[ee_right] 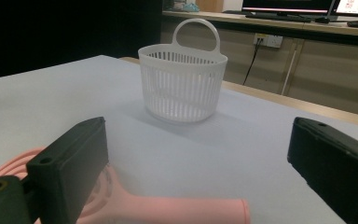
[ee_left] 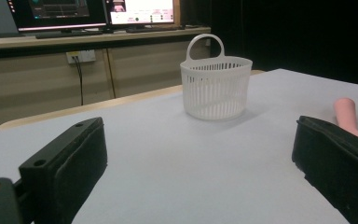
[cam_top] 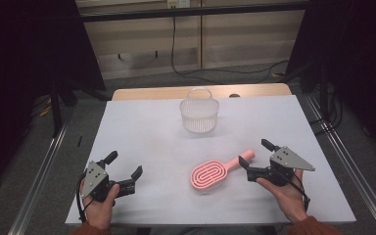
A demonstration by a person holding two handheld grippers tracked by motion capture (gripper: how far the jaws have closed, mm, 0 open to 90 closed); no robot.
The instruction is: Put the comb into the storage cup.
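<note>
A pink hairbrush lies flat on the white table, its handle pointing right and away. My right gripper stands open just past the handle's end, resting on the table. In the right gripper view the handle lies low between the jaws of the right gripper, untouched. A white slatted basket with a loop handle stands upright at the far middle. My left gripper rests open at the near left with nothing between its jaws. The left gripper view shows the basket ahead and the handle's end at the right.
Beyond the table's far wooden edge a black cable runs across the floor. Metal rails flank both sides of the table. A desk with monitors stands behind the basket.
</note>
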